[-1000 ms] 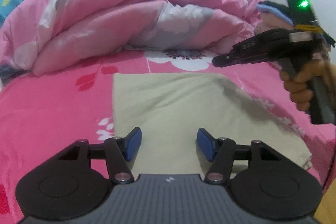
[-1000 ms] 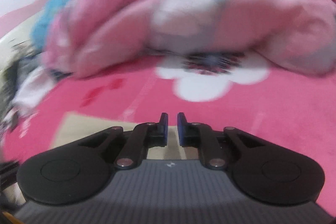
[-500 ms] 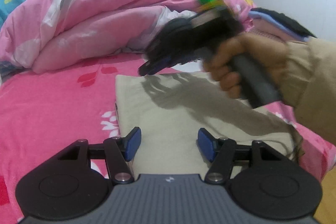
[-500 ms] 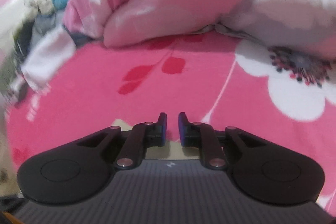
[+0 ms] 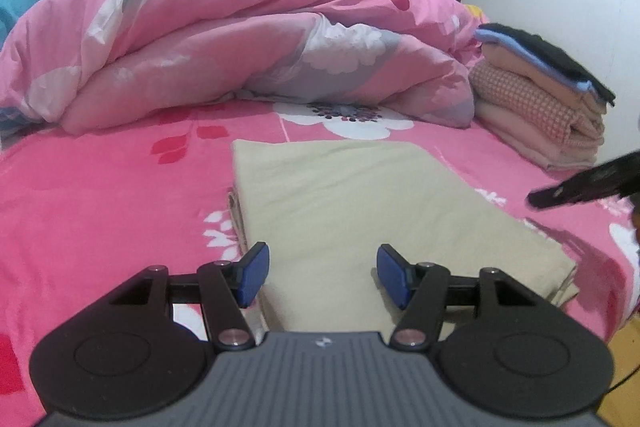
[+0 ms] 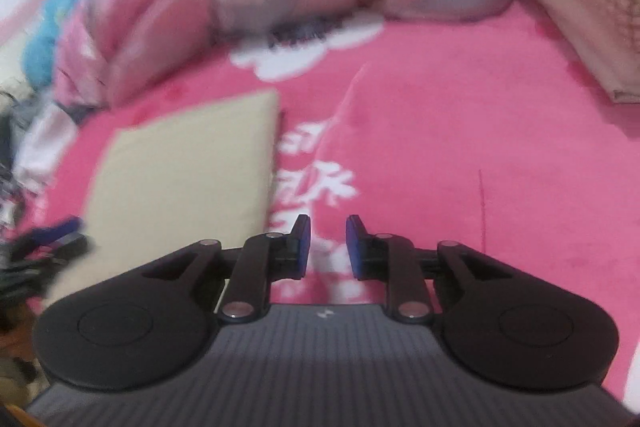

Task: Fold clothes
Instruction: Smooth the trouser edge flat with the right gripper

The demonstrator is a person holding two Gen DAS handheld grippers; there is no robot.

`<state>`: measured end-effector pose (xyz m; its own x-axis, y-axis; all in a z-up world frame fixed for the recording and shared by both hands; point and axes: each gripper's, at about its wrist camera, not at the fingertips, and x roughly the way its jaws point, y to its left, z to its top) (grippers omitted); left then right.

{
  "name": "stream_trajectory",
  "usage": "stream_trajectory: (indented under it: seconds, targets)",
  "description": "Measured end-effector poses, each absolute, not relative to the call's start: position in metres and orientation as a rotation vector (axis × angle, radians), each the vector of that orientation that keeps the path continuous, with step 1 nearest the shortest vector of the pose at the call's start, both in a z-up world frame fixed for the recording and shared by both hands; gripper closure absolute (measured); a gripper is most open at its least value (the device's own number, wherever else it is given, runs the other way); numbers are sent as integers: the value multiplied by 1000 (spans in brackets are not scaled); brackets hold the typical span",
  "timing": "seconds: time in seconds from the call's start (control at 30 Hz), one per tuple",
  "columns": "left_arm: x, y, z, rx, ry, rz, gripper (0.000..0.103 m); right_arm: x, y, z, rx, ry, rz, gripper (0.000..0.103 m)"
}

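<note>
Two grippers are in play, each with two blue-padded fingers. The left gripper [image 5: 322, 273] stands wide apart at the jaws, holding nothing; its pads hang over the near end of the one beige folded garment [image 5: 372, 211], and whether they touch the cloth cannot be told. The right gripper [image 6: 328, 247] shows a narrower gap between its jaws, parted yet empty, over bare pink sheet just to the right of the garment's edge. In the left wrist view that same gripper appears as a dark blurred tip at the right margin, clear of the cloth.

The single beige garment lies flat in the middle of the bed as a neat rectangle, with layered edges showing along its left side and at its near right corner. Beneath it spreads one pink bed sheet [image 5: 100, 195] printed with white flowers and red leaves. Behind the garment, one rolled pink duvet [image 5: 224, 39] runs across the bed, with a blue patterned part at its far left. To the right of the duvet sits one stack of folded clothes [image 5: 540, 99], in which about five layers can be counted: black on top, then blue, tan, pink check and pale pink. The right wrist view is blurred.
</note>
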<state>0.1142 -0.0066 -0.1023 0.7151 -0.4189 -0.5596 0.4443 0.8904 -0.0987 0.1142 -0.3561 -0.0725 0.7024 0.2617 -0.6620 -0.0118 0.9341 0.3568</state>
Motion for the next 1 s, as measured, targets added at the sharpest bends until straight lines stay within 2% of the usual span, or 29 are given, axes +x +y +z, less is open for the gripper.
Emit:
stream_trajectory:
  seconds: [0.17,0.27,0.33,0.57,0.73,0.8,0.93,1.0]
  targets:
    - [114,-5,-104,45,629,-444,37,95,-317,-65,333,678,433,83]
    - [115,-3,-105,40,638,-434,37,75,-317,-94,295,743,411,84]
    - [115,-3,-106,47,637,-431,36,48,-336,-105,346,715,369,79]
    - [115,-11,-101,82,660,-396,36,50,-313,-92,322,647,418,77]
    - [111,-17,-97,137,662,-364,31,51,-297,-85,305,604,452,77]
    - [110,-15,-98,128,662,-369,30,42,-288,-100,293,659,430,78]
    - [113,-12,-99,118,670,-377,30,20,-284,-83,256,697,413,77]
    - [114,-12,-97,120,678,-377,30,22,-283,-69,271,648,419,76]
